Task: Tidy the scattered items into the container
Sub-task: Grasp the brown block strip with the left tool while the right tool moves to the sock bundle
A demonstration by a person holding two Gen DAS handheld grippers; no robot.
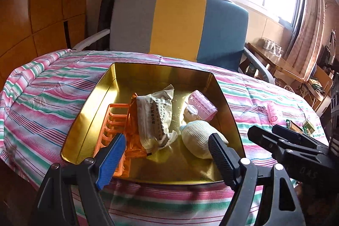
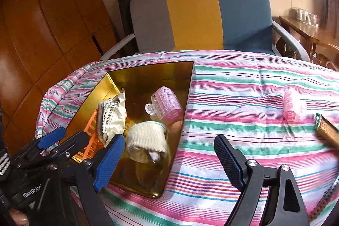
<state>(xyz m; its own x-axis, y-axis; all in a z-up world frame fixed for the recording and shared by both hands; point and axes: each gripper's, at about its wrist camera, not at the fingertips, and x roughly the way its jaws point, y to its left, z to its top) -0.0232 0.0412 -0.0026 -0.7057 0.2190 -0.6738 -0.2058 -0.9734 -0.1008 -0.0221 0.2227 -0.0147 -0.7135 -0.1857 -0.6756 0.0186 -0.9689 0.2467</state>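
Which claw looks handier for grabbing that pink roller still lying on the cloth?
Probably the right claw: open, empty, and nearer the pink roller. The left claw hangs over the tin, farther away.

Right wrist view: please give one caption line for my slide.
Open right gripper hovers beside the gold tin; one pink hair roller lies outside on the striped cloth.

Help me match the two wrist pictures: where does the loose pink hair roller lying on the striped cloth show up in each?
Left wrist view: the loose pink hair roller lies far right on the striped cloth, right of the gold tin.
Right wrist view: the same roller sits upper right on the cloth, well clear of the tin.
Shared landmark: the tin's right wall.
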